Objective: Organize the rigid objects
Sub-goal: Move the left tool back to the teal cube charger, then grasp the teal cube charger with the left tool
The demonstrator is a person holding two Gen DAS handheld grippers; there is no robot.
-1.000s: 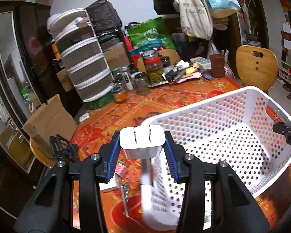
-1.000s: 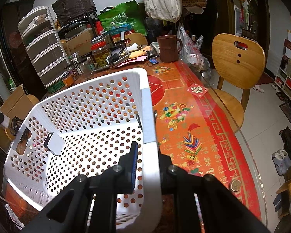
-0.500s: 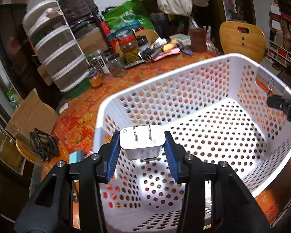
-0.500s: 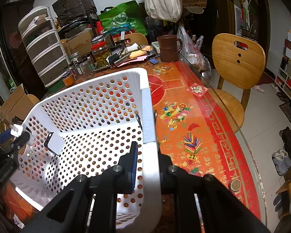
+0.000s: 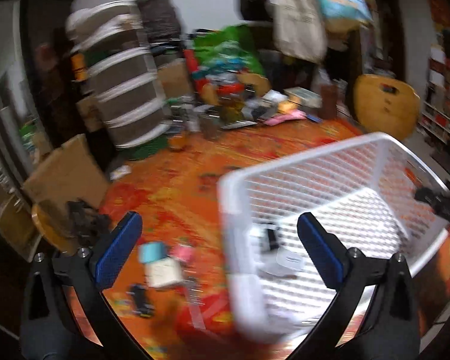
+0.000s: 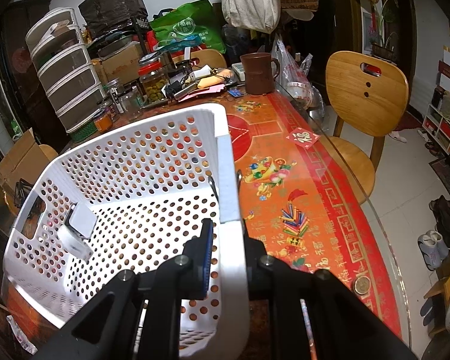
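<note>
Broad surface [image 6: 288,180] under an orange-red patterned cloth, crowded along its far edge with jars, boxes and a brown mug [image 6: 259,73]. On it, a white perforated basket [image 6: 153,156], its near right wall pinched between the closed jaws of the right gripper [image 6: 225,258]. Over the basket's left corner, the left gripper [image 5: 219,252], jaws spread wide with nothing between them; view heavily smeared. Inside the basket, against its left wall near the handle slot, a white plug adapter [image 6: 81,220] leaning on a second white block [image 6: 73,243], touching. Left of the basket on the cloth, small items lying loose: a pale box [image 5: 163,273], a teal card [image 5: 151,252], a pink piece [image 5: 183,252], a dark object [image 5: 141,295]; kinds unclear through the blur.
</note>
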